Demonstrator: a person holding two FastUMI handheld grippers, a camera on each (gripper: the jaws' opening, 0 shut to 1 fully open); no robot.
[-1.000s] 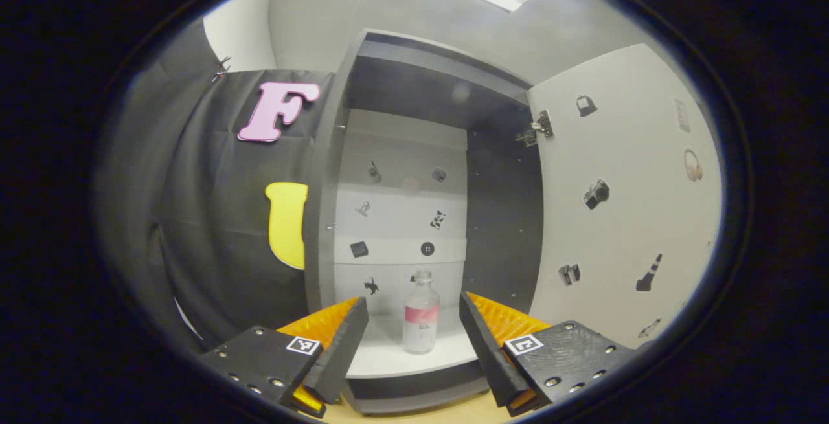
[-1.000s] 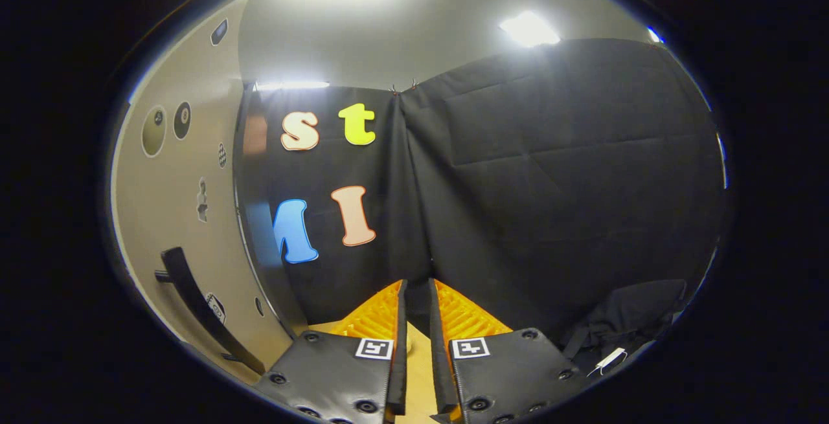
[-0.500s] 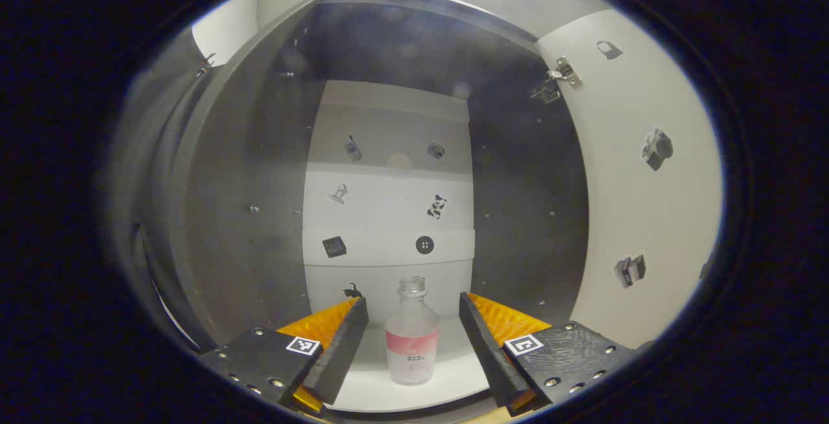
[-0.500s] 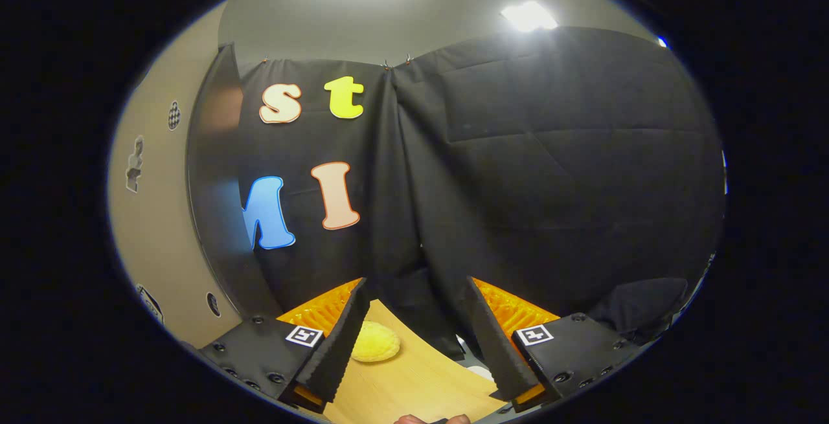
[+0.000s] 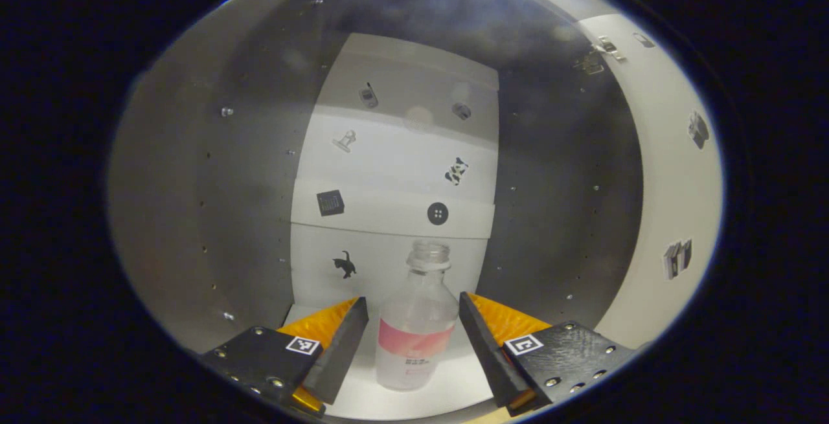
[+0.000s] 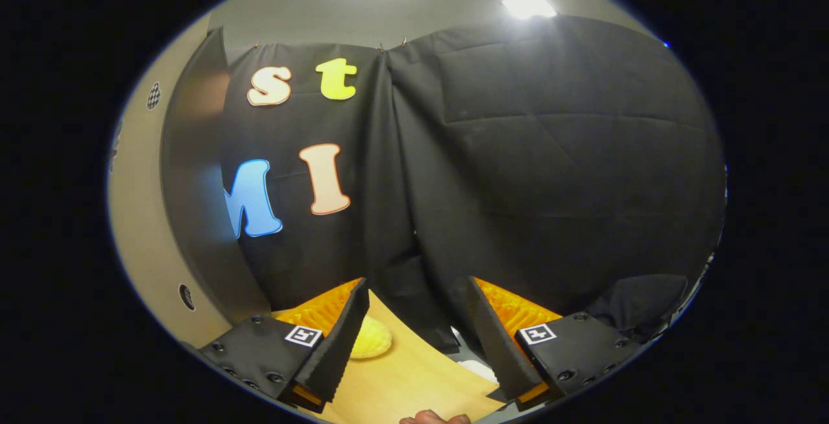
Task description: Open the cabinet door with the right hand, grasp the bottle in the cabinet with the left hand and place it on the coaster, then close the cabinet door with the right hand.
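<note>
In the left gripper view, a clear bottle (image 5: 415,327) with a pink label stands upright on the white floor of the cabinet (image 5: 427,398). My left gripper (image 5: 412,311) is open, and the bottle stands between its two fingers with small gaps on both sides. The open cabinet door (image 5: 667,191) hangs at the right. In the right gripper view, my right gripper (image 6: 414,307) is open over the wooden table (image 6: 408,379) with nothing between its fingers. A round yellow coaster (image 6: 370,340) lies on the table just behind its left finger. The door's edge (image 6: 194,204) stands at the left.
The cabinet's dark side walls (image 5: 246,204) close in on both sides of the bottle. Small stickers dot its white back panel (image 5: 395,171). In the right gripper view, a person's fingertip (image 6: 434,417) shows at the bottom edge and dark cloth (image 6: 641,301) lies at the right.
My left gripper has moved forward into the cabinet until the bottle stands between its fingers. My right gripper opened, left the door handle and swung right toward the table and coaster.
</note>
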